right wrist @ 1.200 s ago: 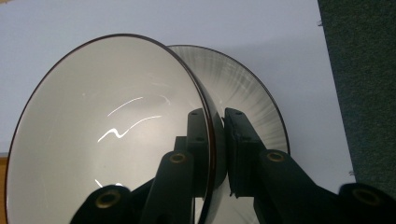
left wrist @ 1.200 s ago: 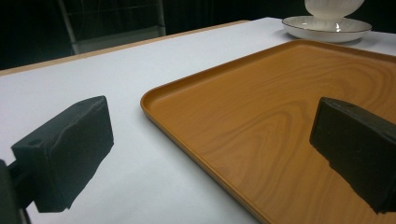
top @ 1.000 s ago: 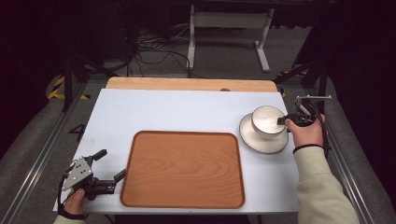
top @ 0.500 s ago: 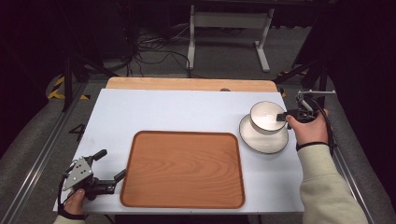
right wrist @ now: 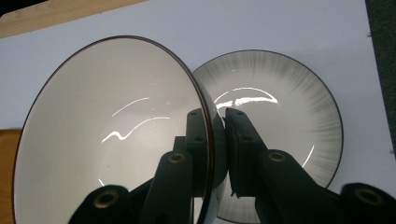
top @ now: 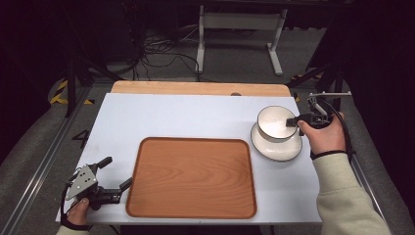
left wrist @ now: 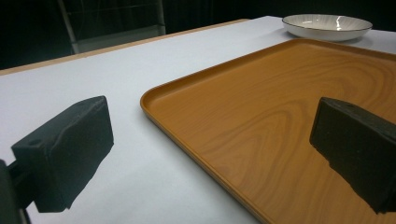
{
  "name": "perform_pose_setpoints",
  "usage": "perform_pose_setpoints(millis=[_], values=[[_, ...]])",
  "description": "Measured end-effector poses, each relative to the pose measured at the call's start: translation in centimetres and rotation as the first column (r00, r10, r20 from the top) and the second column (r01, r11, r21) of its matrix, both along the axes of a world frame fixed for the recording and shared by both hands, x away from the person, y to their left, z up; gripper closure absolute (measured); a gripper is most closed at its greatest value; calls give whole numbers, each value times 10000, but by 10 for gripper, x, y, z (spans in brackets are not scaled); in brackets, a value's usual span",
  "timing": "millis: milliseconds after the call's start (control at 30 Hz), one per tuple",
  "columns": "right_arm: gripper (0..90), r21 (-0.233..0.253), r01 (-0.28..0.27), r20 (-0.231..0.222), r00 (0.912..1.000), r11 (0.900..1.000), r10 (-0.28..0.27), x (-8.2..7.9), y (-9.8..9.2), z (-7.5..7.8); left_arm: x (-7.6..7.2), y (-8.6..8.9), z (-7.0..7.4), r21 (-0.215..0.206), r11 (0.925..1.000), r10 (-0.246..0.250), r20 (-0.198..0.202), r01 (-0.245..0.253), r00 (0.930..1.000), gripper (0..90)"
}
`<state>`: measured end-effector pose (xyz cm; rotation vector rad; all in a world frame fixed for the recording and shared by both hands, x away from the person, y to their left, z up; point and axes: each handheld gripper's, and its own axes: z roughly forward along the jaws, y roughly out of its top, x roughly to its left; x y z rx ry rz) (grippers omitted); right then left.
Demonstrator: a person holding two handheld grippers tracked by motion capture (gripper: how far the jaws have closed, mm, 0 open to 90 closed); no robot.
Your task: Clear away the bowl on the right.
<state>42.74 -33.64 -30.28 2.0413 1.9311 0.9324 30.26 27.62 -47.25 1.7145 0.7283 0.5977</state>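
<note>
Pinching the rim of the white bowl [right wrist: 112,135] between closed jaws, one inside and one outside, with the right gripper [right wrist: 217,140]; holding it lifted and tilted above the white plate [right wrist: 289,112] near the bench's [top: 176,117] right edge. Resting the left gripper [top: 111,174], jaws wide apart and empty, beside the wooden tray's [top: 191,176] left rim.
</note>
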Motion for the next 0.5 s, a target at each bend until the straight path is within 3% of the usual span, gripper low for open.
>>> perform_pose_setpoints(millis=[233, 500], values=[[804, 75, -256, 128, 9996, 9996, 255, -8, 13, 5, 0, 0, 0, -13, 10000, 4, -12, -4, 10000, 2], [802, 216, -954, 76, 9954, 9952, 953, -19, 41, 8, 0, -1, 0, -13, 10000, -1, -31, 1, 10000, 2]])
